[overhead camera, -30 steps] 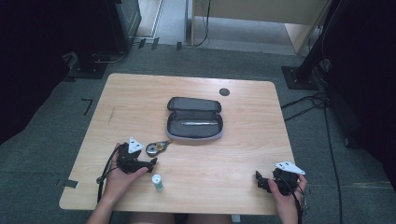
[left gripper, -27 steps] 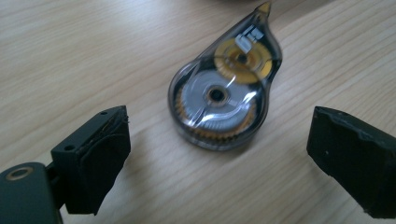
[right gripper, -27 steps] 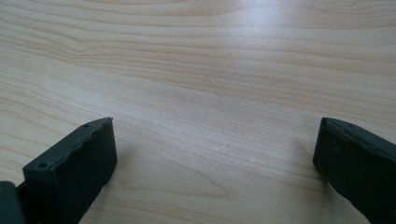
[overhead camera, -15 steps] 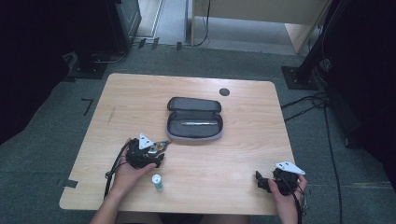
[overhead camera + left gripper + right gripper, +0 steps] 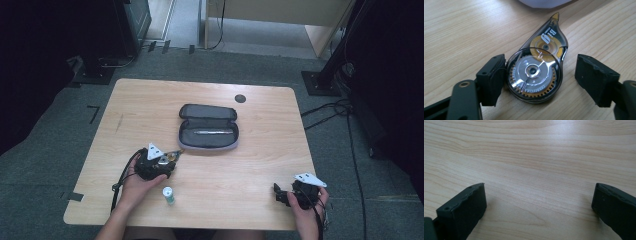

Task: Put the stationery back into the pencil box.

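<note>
Two jaws of the left claw (image 5: 539,82) stood apart around the correction tape (image 5: 537,67) lying flat on the surface (image 5: 260,165) beside the pencil case (image 5: 208,127). Closing off-centre, one jaw already touching, might skid it away. Right claw (image 5: 539,210) gaped, empty.

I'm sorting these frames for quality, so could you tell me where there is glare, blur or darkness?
High view: soft overall, dark room around the lit table. Left gripper view: glare on the correction tape's clear cover, near tongs slightly blurred. Right gripper view: bright sheen on the wood at the top.
</note>
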A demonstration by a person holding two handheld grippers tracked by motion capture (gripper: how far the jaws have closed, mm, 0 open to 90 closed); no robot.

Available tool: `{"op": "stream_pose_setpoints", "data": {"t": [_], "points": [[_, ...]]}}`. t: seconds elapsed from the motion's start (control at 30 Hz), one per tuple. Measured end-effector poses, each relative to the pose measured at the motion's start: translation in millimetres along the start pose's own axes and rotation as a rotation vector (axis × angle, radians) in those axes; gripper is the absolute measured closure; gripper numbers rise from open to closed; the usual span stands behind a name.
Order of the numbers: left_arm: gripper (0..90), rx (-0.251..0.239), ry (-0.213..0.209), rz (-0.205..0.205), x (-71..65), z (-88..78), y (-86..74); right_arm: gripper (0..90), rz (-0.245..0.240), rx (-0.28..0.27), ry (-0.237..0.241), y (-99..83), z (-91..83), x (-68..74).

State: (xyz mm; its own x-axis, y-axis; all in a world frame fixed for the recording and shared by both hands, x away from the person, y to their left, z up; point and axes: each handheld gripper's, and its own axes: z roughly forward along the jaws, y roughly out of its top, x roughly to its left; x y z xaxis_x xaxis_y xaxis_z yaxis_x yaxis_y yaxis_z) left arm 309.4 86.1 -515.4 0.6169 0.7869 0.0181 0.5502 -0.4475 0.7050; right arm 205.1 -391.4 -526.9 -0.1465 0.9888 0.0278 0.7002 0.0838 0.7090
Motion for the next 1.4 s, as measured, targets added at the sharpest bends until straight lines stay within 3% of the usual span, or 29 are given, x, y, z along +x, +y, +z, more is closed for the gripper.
{"op": "stream_pose_setpoints", "data": {"t": [0.1,0.37,0.97,1.4], "points": [[28.0,-0.007,0.021,-0.003,-1.0,-0.1,-0.1,0.0,0.0,0.0,0.0,0.0,0.0,0.0],[40.6,-0.017,0.01,-0.015,2.0,-2.6,-2.0,0.0,0.0,0.0,0.0,0.0,0.0,-0.1],[41.8,-0.02,0.001,-0.009,4.9,-8.4,-5.0,0.0,0.0,0.0,0.0,0.0,0.0,0.0],[41.9,-0.066,-0.028,-0.02,14.2,-31.6,2.7,0.0,-0.001,0.0,0.0,0.0,0.0,0.0]]}}
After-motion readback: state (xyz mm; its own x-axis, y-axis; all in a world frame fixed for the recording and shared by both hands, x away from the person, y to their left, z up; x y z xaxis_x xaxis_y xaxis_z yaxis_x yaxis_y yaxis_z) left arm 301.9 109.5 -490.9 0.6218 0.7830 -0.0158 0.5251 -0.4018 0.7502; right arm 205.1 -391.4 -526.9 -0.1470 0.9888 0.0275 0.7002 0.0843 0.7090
